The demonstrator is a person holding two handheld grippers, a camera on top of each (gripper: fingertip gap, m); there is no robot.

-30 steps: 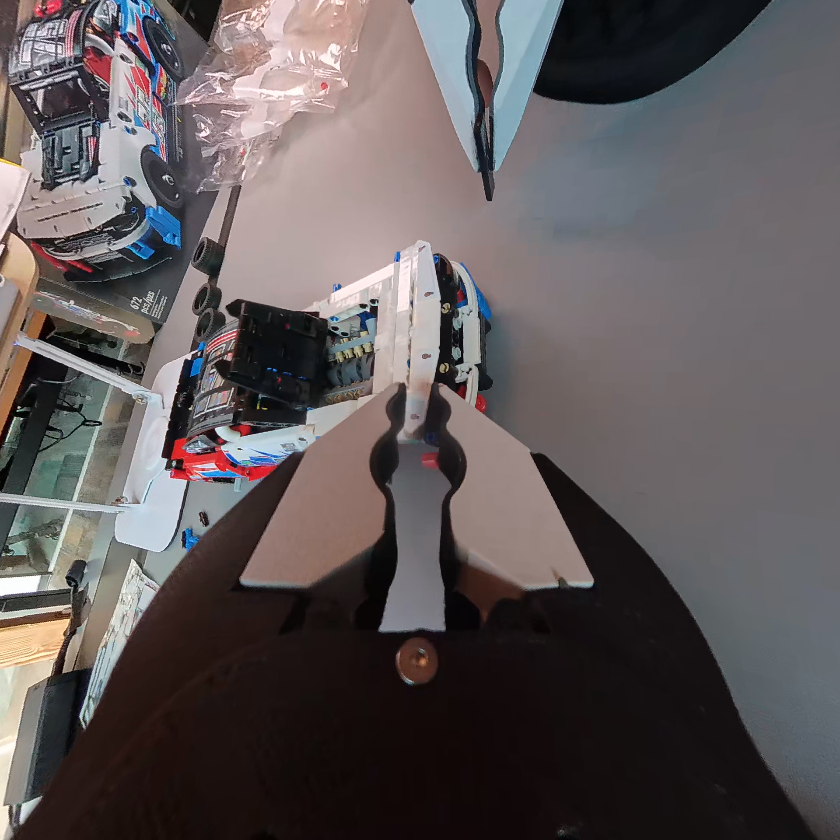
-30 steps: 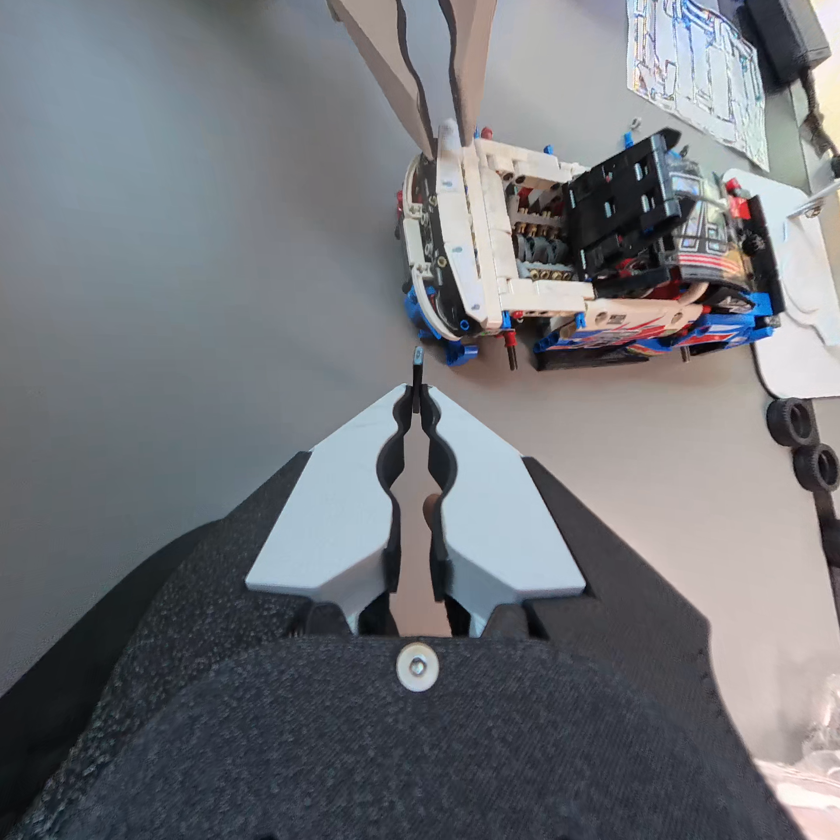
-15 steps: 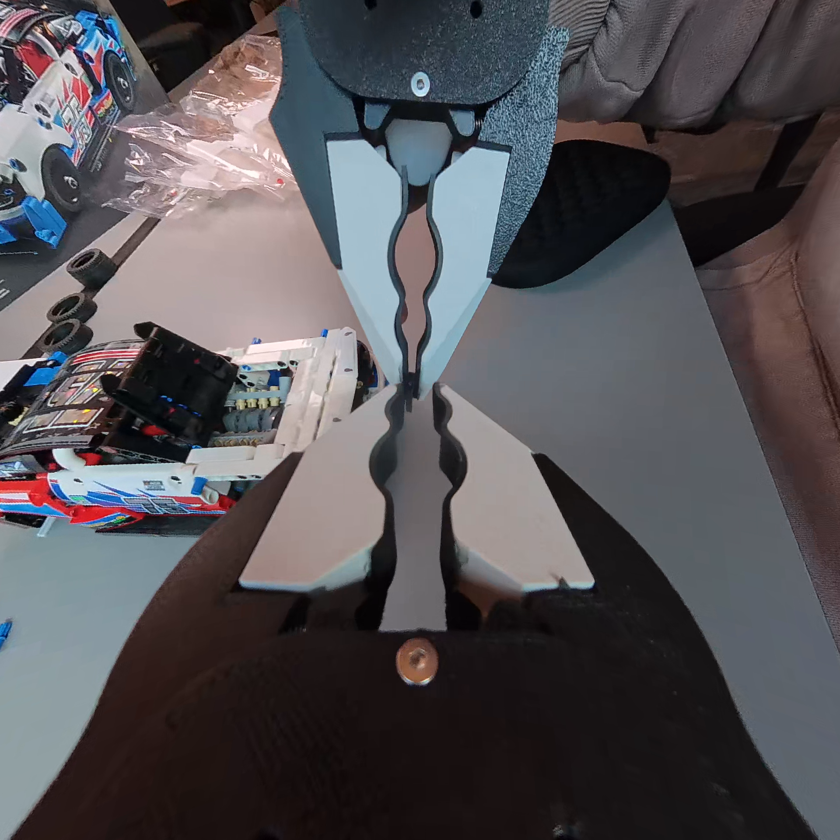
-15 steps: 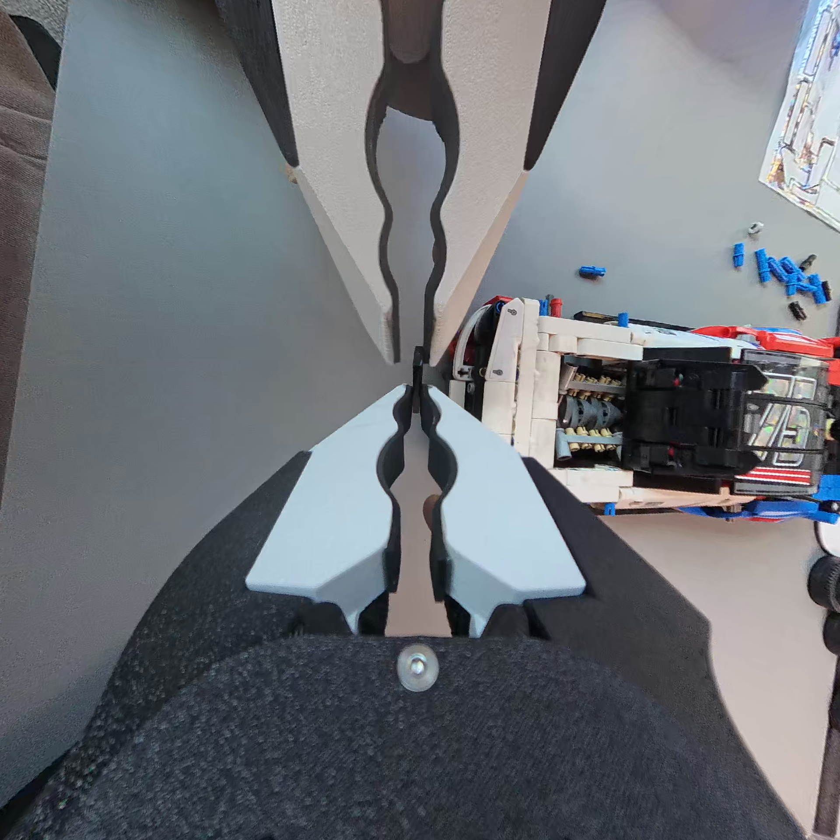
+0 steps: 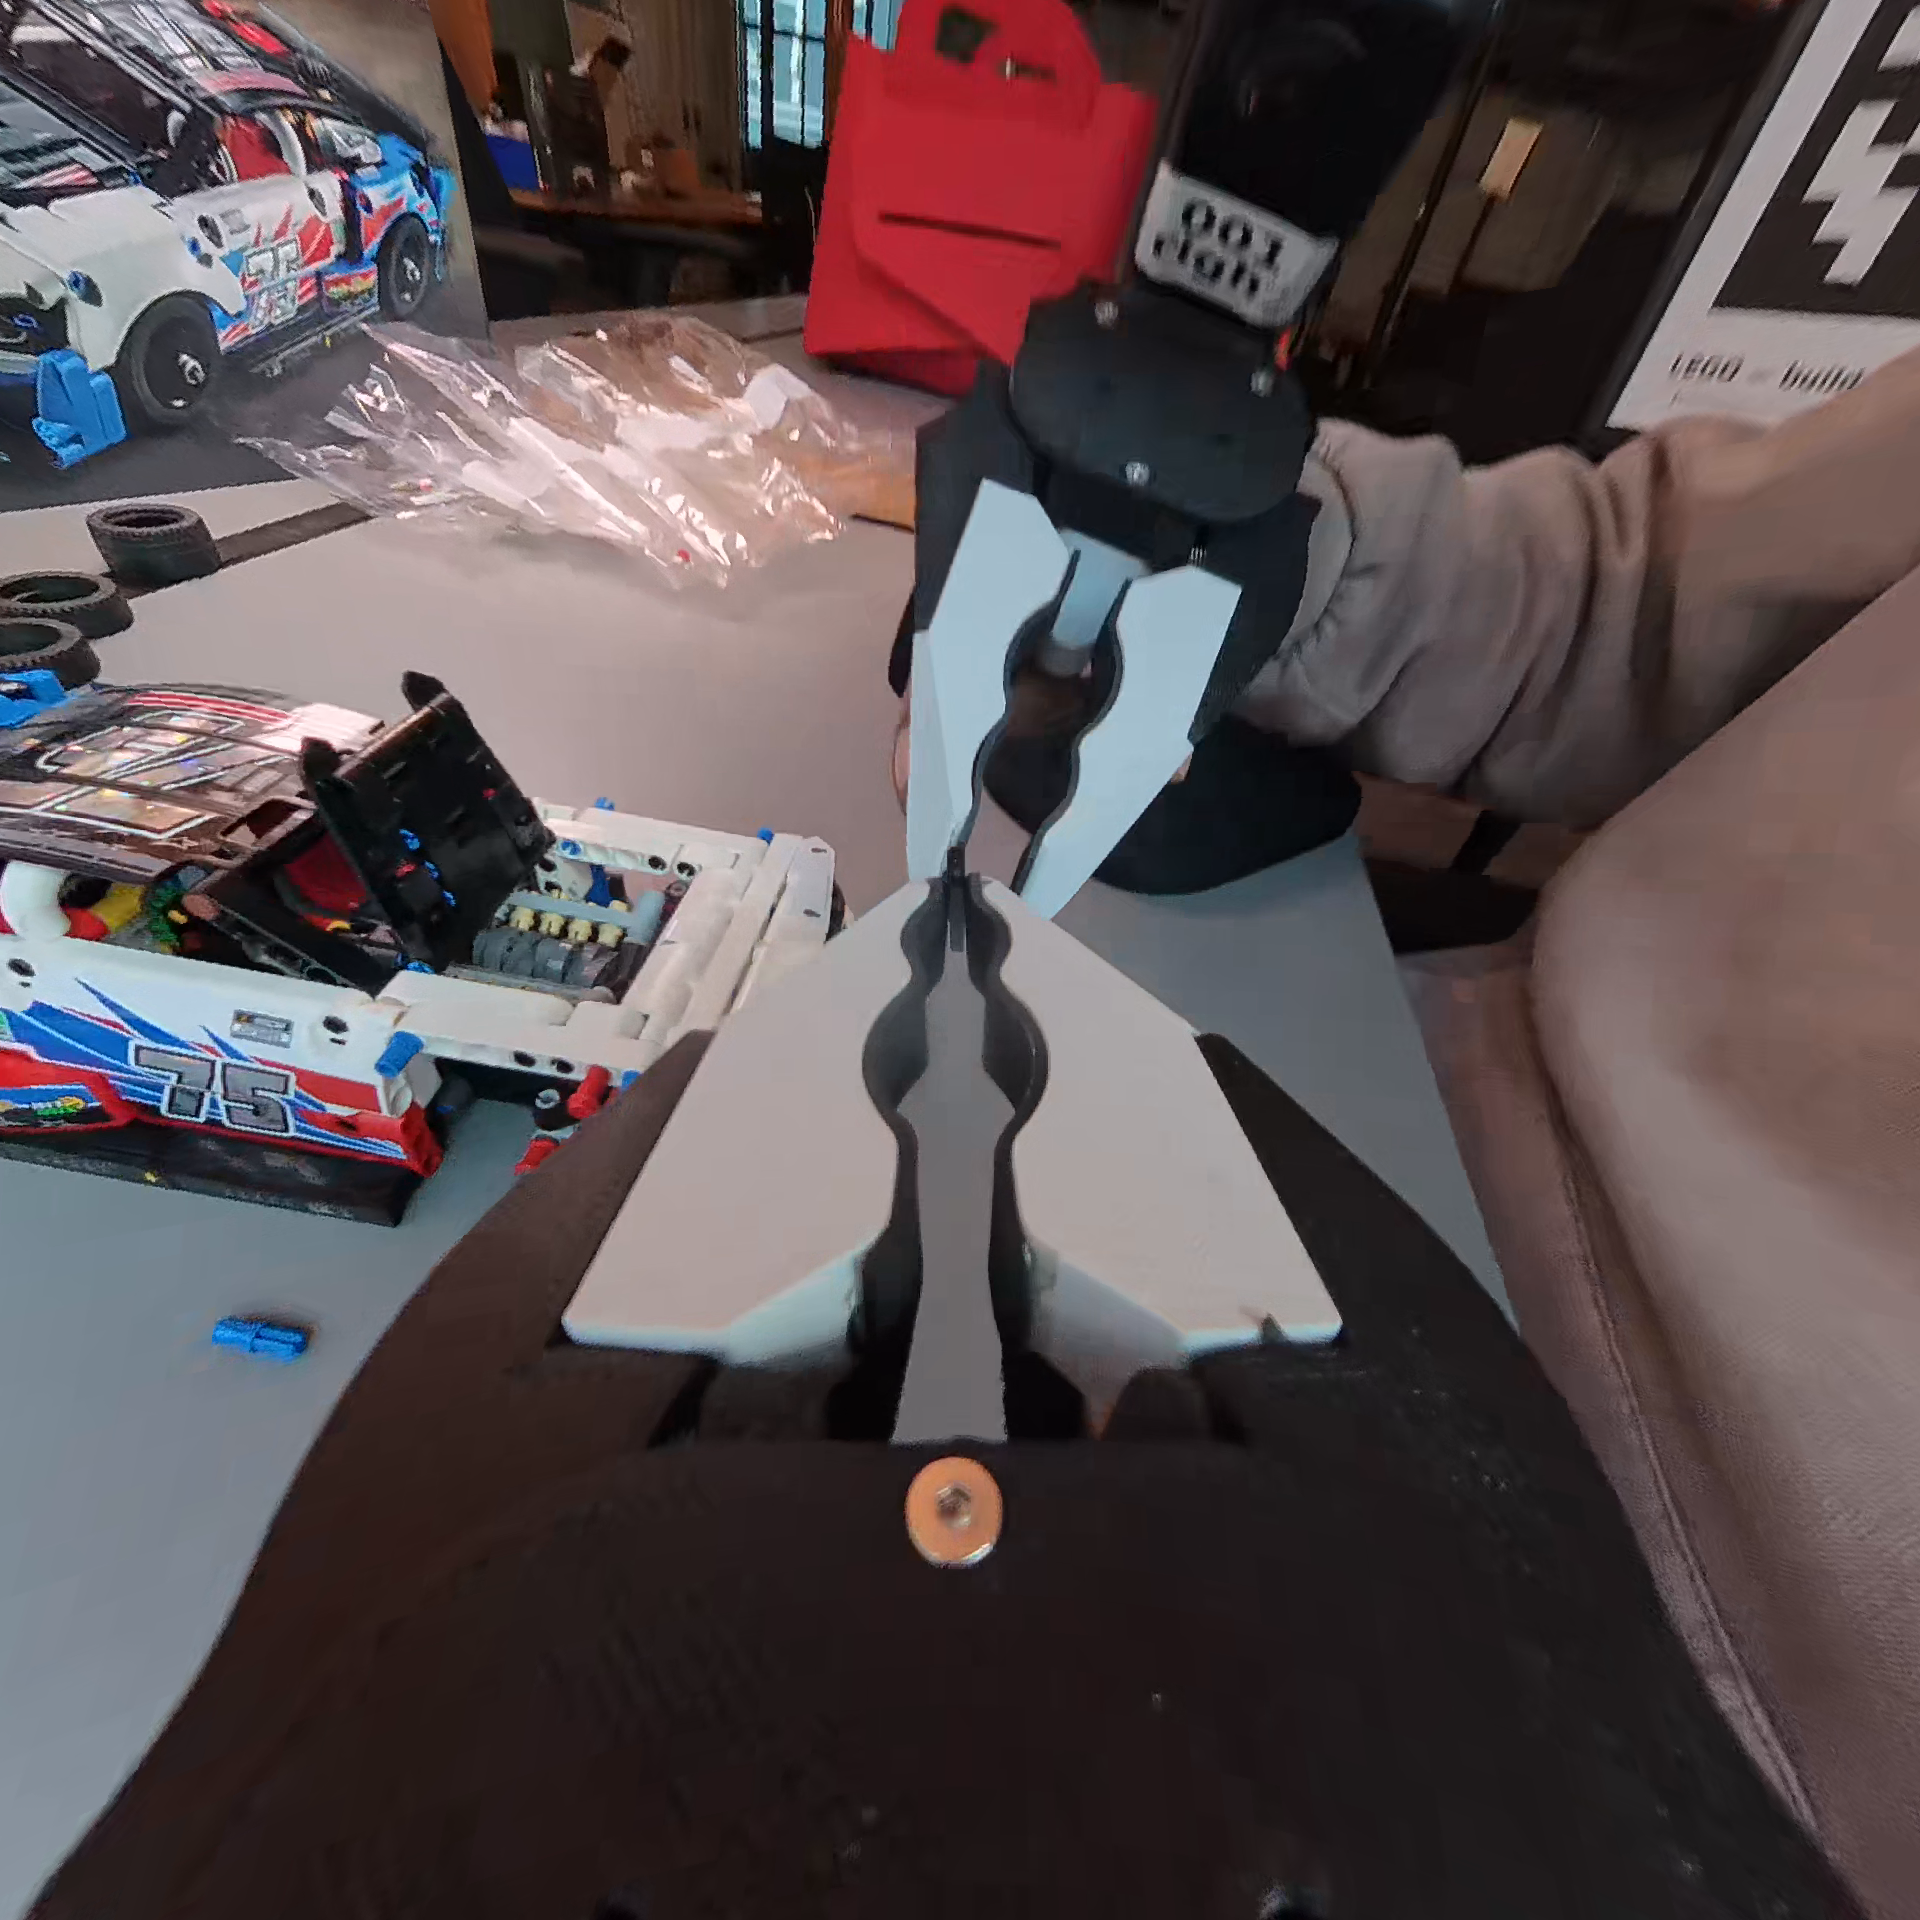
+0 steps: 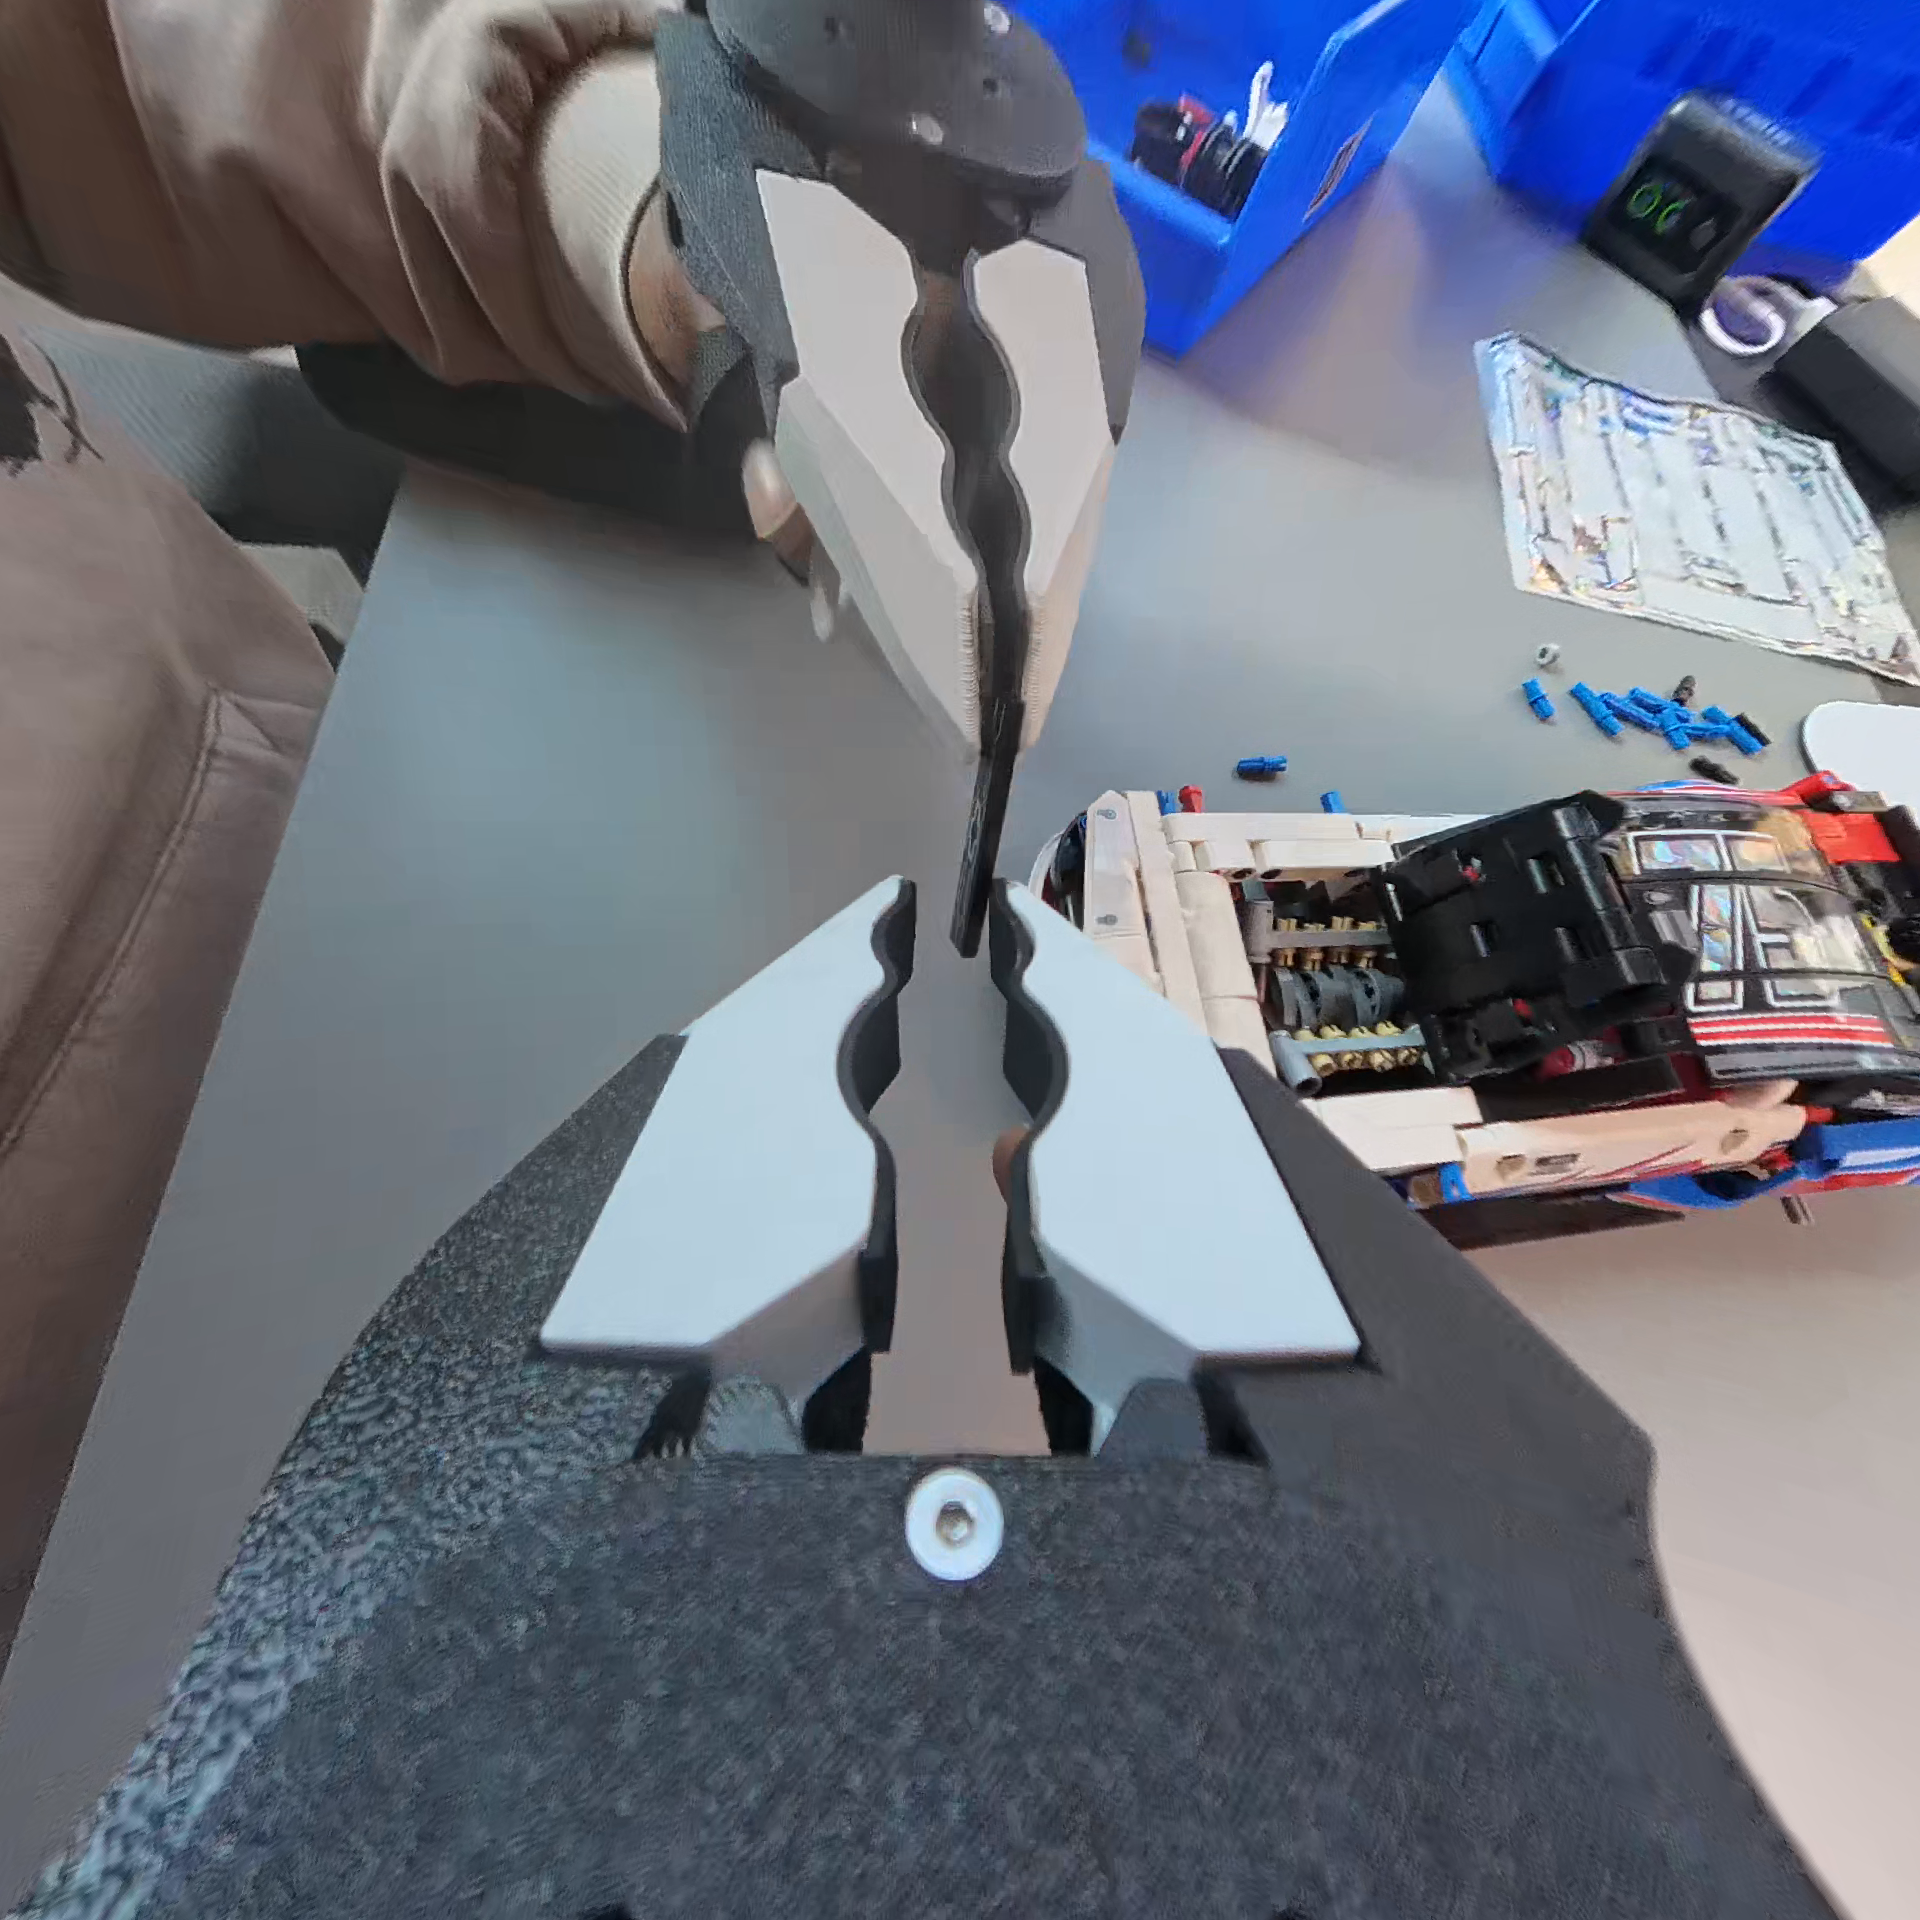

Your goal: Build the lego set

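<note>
A thin black lego strip (image 6: 982,831) hangs in the air between both grippers, above the grey table (image 6: 582,790). My left gripper (image 5: 953,889) is shut on its upper end and also shows in the right wrist view (image 6: 1003,722). My right gripper (image 6: 953,900) is open, with the strip's lower end loose between its jaws; it also shows in the left wrist view (image 5: 987,862). The part-built race car (image 5: 312,987) lies on the table beside the grippers, its black hood flap raised over the engine (image 6: 1340,997).
Loose tyres (image 5: 145,530), clear plastic bags (image 5: 582,447) and the set's box (image 5: 208,239) lie beyond the car. A blue pin (image 5: 260,1335) lies near it. An instruction sheet (image 6: 1683,520), several blue pins (image 6: 1662,717) and blue bins (image 6: 1299,135) lie behind. The table edge (image 5: 1455,1195) is close. Only a small space, under 4 cm, lies between the two pairs of fingers. The blue pin (image 5: 260,1335) is about 15 centimetres from both grippers' fingertips. My right wrist view (image 6: 1260,771) looks at it from another angle.
My left gripper let go of the car's white panel, came to the strip and shut on it. My right gripper, shut on the strip before, has opened. Both grippers rose.
</note>
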